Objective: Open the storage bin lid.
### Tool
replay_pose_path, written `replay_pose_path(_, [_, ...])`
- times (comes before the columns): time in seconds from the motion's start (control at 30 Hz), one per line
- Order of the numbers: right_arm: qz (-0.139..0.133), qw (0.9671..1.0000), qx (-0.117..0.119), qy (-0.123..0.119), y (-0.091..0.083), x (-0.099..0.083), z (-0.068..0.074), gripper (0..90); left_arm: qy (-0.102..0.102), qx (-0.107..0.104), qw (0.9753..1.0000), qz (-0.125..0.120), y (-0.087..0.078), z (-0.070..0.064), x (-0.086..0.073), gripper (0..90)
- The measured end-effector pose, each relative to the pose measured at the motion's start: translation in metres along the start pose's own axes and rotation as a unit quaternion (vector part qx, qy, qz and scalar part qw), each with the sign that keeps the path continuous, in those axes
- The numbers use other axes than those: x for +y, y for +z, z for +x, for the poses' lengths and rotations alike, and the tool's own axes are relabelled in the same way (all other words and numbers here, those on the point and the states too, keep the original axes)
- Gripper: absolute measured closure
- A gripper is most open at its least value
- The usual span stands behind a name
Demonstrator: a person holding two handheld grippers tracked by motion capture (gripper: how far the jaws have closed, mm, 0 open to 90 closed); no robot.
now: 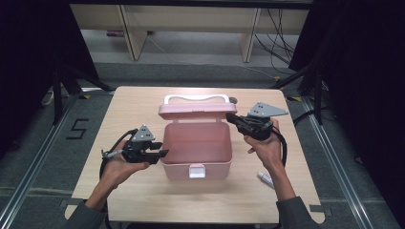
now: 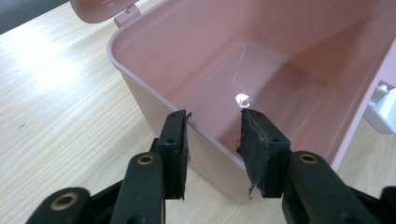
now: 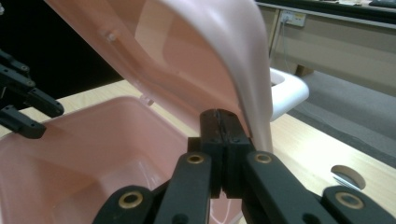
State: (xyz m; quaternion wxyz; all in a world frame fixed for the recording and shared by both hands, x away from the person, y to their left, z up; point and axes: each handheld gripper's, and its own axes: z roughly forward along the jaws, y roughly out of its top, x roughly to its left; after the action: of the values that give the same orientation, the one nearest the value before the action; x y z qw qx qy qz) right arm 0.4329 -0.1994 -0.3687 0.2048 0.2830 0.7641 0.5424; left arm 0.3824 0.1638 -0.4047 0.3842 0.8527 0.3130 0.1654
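The pink box (image 1: 196,152) is flanked by both tools: the left tool (image 1: 160,153), jaws apart, straddles its side wall; the right tool (image 1: 230,117), jaws together, is pressed against the raised lid (image 1: 193,111).

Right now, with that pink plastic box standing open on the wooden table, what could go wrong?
1. The right gripper, jaws shut, presses against the edge of the raised pink lid; if it slips off, the lid could drop shut.
2. The left gripper straddles the wall of the pink plastic box, jaws open and not clamping; a push on the lid might slide the box across the wooden table.
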Motion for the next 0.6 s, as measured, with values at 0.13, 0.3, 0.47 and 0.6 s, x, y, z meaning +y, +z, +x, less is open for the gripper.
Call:
replay_pose_path(0.13, [-0.006,0.9999,-0.011,-0.004,0.002,0.004,-0.008,90.0,-0.001,0.000,1.0000,0.001,0.000,0.000,0.000,61.8])
replay_pose_path(0.3, [-0.004,0.9999,-0.015,0.006,0.008,0.007,-0.016,90.0,0.002,-0.001,1.0000,0.002,0.000,0.000,0.000,61.1])
replay_pose_path(0.47, [0.000,0.9998,-0.017,0.014,0.017,0.007,-0.022,90.0,-0.003,-0.004,1.0000,-0.002,0.000,0.001,-0.001,61.1])
replay_pose_path(0.6, [-0.001,0.9997,-0.013,0.019,0.023,0.006,-0.029,90.0,-0.003,-0.004,1.0000,-0.003,0.000,0.000,-0.001,61.1])
